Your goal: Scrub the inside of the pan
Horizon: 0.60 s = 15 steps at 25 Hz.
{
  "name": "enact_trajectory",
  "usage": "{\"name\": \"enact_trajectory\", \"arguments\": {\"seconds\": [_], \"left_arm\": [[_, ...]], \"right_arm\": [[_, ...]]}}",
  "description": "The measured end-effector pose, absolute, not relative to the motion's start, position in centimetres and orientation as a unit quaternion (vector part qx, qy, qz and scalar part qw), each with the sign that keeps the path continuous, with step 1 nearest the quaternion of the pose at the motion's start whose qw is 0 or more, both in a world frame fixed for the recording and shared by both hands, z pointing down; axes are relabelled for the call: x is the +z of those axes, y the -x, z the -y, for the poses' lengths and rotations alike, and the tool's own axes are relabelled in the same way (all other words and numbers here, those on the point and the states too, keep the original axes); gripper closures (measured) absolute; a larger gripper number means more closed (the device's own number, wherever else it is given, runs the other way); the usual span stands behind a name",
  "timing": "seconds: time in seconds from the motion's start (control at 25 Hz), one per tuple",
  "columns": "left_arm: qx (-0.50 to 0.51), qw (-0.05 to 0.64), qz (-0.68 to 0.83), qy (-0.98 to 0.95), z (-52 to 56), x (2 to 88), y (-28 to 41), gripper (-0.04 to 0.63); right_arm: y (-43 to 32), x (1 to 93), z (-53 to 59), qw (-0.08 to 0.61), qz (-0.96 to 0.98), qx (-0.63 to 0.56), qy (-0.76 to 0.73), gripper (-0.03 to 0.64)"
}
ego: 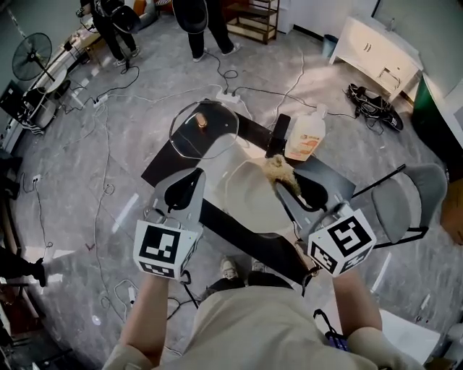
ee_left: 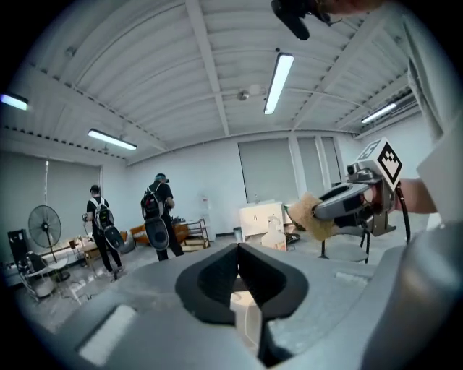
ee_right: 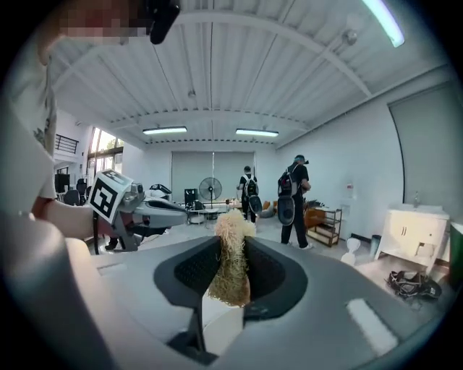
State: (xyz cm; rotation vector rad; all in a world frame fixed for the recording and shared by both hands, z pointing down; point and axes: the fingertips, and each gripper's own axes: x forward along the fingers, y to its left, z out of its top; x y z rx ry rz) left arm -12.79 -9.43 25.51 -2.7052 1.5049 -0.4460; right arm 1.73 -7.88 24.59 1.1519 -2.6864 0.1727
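In the head view a pale pan rests on a black table, between and below both raised grippers. My right gripper is shut on a tan fibrous scrubber, held in the air above the pan's right side. In the right gripper view the scrubber stands squeezed between the jaws. My left gripper hangs over the pan's left edge, shut with nothing in it. In the left gripper view its jaws meet with nothing between them, and the right gripper shows beyond with the scrubber.
A glass lid with a brown knob lies at the table's far left. A soap bottle stands at the far right. A grey chair is to the right. Cables cross the floor. Two people stand far off, near a fan.
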Motion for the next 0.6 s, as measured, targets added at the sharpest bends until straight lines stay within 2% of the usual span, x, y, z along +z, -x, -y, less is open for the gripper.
{"name": "enact_trajectory", "arguments": {"seconds": [0.16,0.28,0.6], "left_arm": [[-0.106,0.049,-0.503,0.856,7.9,20.7,13.1,0.592],[-0.079,0.048,-0.518,0.85,6.9,18.1,13.1,0.592],[-0.051,0.102,-0.521,0.846,5.0,14.1,14.0,0.594]], "right_arm": [[-3.0,20.1,6.9,0.09,0.901,-0.012,-0.424,0.512],[-3.7,17.4,5.9,0.074,0.895,-0.044,-0.438,0.512],[-3.8,12.2,3.0,0.046,0.882,-0.108,-0.456,0.512]]}}
